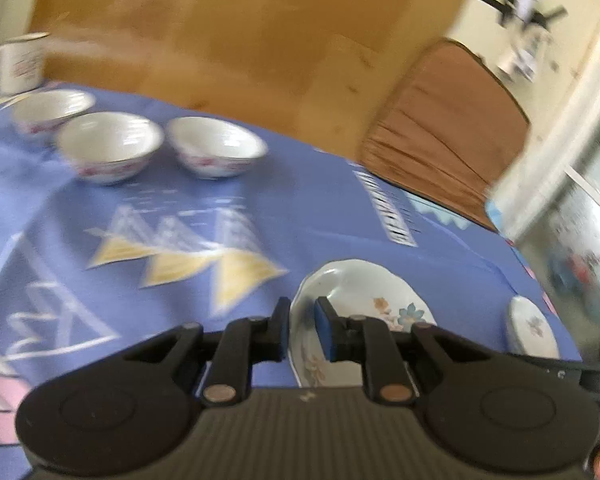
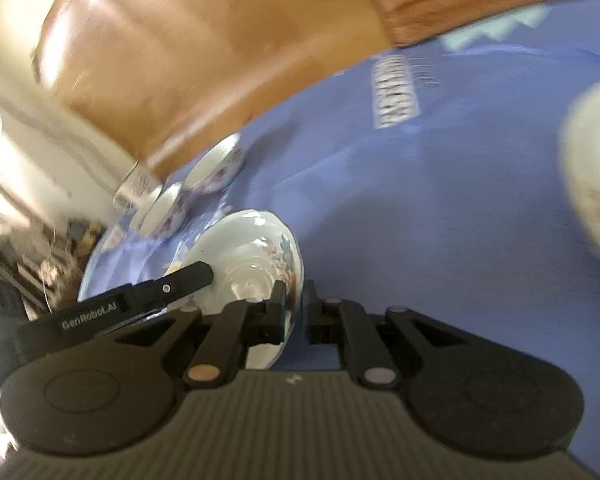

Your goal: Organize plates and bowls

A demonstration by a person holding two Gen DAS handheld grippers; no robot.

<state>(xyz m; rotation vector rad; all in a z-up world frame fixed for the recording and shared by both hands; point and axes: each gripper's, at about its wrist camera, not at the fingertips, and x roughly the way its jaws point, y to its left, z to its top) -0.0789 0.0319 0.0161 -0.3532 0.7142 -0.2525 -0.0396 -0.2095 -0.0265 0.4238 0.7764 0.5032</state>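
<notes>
A white scalloped plate with blue and orange flowers [image 1: 360, 292] is held over the blue patterned tablecloth [image 1: 300, 220]. My left gripper [image 1: 303, 330] is shut on its left rim, one finger on each side. In the right wrist view my right gripper [image 2: 294, 308] is shut on the opposite rim of the same plate [image 2: 252, 256], which looks tilted. One black finger [image 2: 180, 280] of the left gripper reaches onto the plate from the left. Three white bowls with red flowers [image 1: 112, 148] [image 1: 216, 146] [image 1: 50, 110] stand together at the far left.
A second flowered plate [image 1: 532, 328] lies to the right, seen large and blurred as a plate [image 2: 596, 184] in the right wrist view. A white mug [image 1: 18, 64] stands behind the bowls. Beyond the table's far edge are a wooden floor [image 1: 260, 40] and a brown cushioned chair [image 1: 448, 132].
</notes>
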